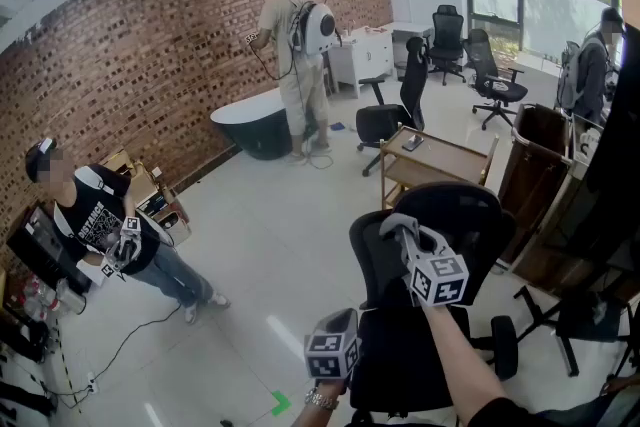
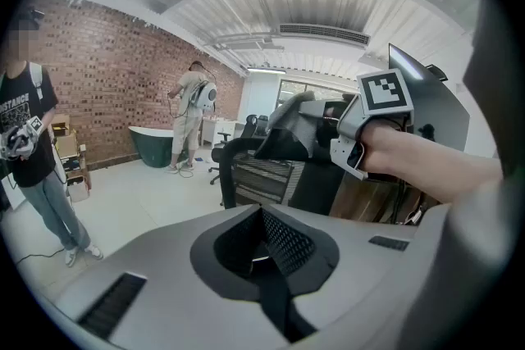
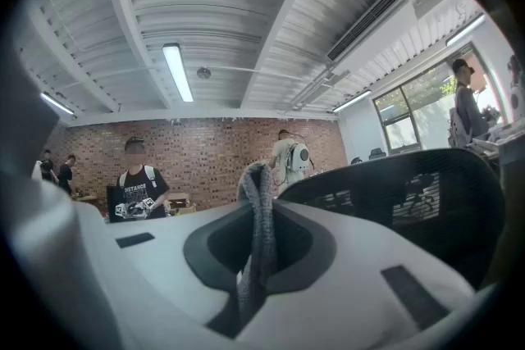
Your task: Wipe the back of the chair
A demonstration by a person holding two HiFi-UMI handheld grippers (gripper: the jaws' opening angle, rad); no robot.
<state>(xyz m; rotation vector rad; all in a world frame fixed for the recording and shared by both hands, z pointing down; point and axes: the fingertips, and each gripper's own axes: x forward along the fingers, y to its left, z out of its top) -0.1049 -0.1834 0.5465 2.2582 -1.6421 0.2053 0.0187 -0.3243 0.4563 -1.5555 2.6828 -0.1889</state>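
Note:
A black office chair (image 1: 440, 255) with a mesh back stands right in front of me. My right gripper (image 1: 400, 227) is at the top edge of that back, shut on a grey cloth (image 1: 397, 224). In the right gripper view the cloth (image 3: 258, 217) hangs pinched in the right gripper (image 3: 256, 238), with the chair back (image 3: 410, 193) just to the right. My left gripper (image 1: 333, 345) hangs lower, to the left of the chair, not touching it. In the left gripper view the left gripper (image 2: 264, 254) is shut and empty, and the cloth (image 2: 287, 131) lies on the chair back (image 2: 254, 176).
A person in a black T-shirt (image 1: 100, 225) stands at the left holding grippers. Another person (image 1: 290, 45) stands by a dark bathtub (image 1: 250, 120) at the brick wall. A wooden cart (image 1: 440, 160), more office chairs (image 1: 395, 110) and a brown bin (image 1: 535, 165) stand behind the chair.

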